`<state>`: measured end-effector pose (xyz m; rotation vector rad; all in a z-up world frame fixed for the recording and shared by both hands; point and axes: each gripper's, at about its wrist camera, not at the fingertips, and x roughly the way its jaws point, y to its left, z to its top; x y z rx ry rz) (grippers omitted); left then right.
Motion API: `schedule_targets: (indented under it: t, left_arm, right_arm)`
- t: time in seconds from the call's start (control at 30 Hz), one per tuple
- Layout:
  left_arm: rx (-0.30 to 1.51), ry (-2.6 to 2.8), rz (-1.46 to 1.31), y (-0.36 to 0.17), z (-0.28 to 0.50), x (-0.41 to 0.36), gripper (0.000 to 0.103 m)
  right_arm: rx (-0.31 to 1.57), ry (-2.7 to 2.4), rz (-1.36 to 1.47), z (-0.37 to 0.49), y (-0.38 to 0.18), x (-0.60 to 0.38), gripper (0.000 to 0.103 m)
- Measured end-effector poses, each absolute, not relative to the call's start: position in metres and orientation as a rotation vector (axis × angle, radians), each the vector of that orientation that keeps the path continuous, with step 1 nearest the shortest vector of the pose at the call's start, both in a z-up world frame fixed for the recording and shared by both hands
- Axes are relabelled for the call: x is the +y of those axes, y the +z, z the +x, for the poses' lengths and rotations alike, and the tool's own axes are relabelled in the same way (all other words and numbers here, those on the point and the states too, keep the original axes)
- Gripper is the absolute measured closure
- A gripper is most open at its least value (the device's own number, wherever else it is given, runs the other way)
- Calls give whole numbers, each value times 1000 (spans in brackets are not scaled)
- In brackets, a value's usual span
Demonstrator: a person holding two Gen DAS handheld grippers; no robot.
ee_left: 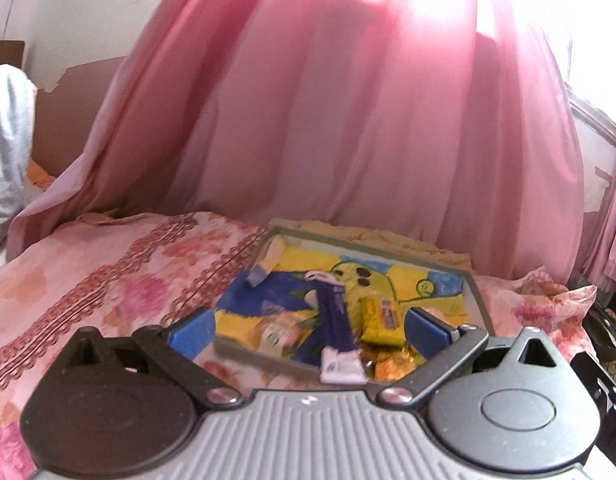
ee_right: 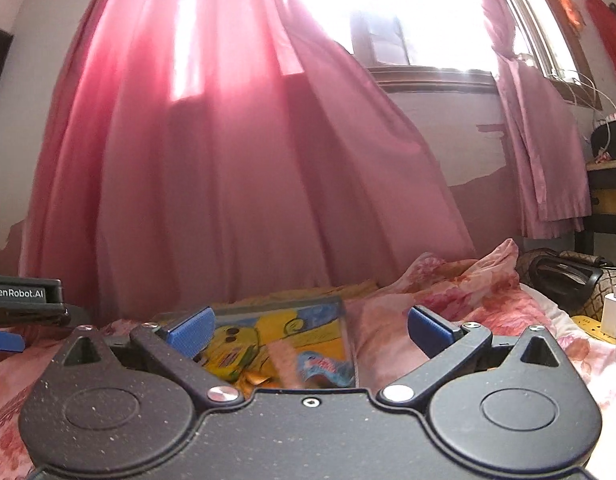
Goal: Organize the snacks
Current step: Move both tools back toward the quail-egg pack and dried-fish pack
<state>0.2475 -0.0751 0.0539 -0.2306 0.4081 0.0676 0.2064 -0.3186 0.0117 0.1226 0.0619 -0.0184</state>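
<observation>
Snack packets lie in the shallow grey-rimmed yellow-and-blue cartoon tray (ee_left: 477, 292) on the floral pink bedsheet (ee_left: 108, 264); we see a purple wrapper (ee_left: 335, 320) there. Pink curtain (ee_left: 327, 100) hangs behind the tray. Both our left gripper (ee_left: 308, 324) and right gripper (ee_right: 311, 330) hover spread, empty.

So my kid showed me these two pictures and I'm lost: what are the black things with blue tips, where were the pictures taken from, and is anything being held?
Each picture comes from a camera on a handheld two-finger gripper, looking forward along its blue-padded fingers; a person holds one per hand. The left gripper and the right gripper are both open and hold nothing. Ahead, on a bed with a pink floral cover, lies a tray with a yellow and blue cartoon picture. In it are snacks: a purple bar, a yellow packet and others. Pink curtains hang behind.
</observation>
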Motion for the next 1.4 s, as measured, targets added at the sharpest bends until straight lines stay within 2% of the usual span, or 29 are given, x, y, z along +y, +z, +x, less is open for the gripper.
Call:
schedule_targets:
  t: [0.2,0.83,1.4]
  left_arm:
    - [401,122,-191,40,212,-58,1]
    - [482,199,-52,-6,137,-18,1]
    - [543,189,-35,-30,123,-3,1]
  right_arm:
    - [80,28,79,177,7,-293,1]
    - [314,180,32,126,-33,-231,1]
    - [452,209,14,127,-54,-214,1]
